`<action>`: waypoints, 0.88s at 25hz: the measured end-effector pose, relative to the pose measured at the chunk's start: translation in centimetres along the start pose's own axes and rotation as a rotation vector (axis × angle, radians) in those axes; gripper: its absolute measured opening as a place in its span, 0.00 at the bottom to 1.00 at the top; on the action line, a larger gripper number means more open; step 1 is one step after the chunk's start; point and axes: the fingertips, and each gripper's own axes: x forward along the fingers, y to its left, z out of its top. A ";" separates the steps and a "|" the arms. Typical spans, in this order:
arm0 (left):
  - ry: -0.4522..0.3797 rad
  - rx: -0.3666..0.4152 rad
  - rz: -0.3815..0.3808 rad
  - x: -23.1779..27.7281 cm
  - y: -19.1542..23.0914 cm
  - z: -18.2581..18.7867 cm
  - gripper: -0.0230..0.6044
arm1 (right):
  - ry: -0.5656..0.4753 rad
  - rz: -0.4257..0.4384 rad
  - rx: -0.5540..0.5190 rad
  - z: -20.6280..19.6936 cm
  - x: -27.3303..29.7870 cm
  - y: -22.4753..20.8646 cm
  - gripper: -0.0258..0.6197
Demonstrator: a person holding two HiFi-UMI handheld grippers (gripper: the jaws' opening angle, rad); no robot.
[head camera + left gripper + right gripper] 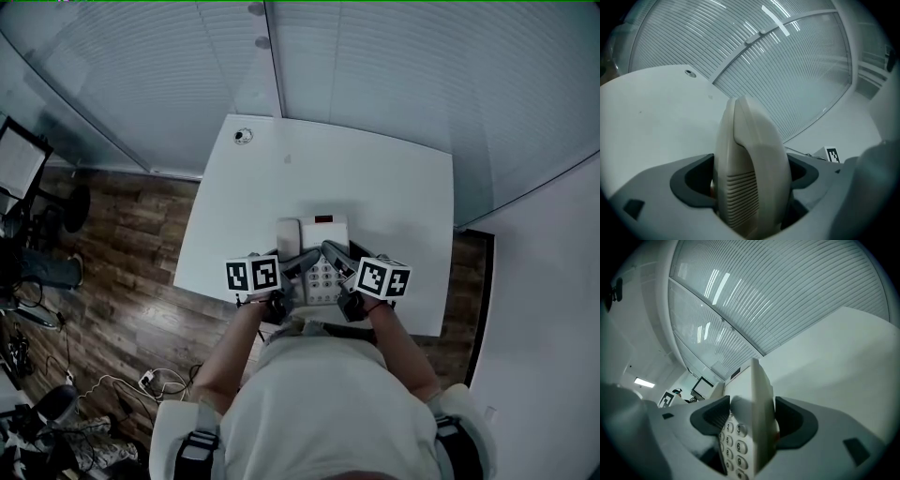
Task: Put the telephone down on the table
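Between left gripper (pixel 751 174) and right gripper (pixel 752 420), the telephone (pixel 323 234) sits clamped.

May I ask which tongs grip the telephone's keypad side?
The right tongs: number keys of the telephone show between its jaws; the left tongs clamp the handset.

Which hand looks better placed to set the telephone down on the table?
Neither alone, probably: the left gripper grips the telephone by its left side, the right gripper by its keypad side, over the table. Both should lower together.
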 end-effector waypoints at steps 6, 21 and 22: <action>0.029 -0.016 0.018 1.7 1.7 0.0 0.72 | 0.010 -0.017 0.018 -0.4 1.5 -1.8 0.52; 0.077 -0.032 0.054 3.9 4.2 -1.0 0.72 | 0.015 -0.060 0.080 -2.2 3.0 -4.8 0.52; 0.079 -0.033 0.055 4.0 4.3 -1.1 0.72 | 0.018 -0.062 0.084 -2.3 3.1 -4.9 0.52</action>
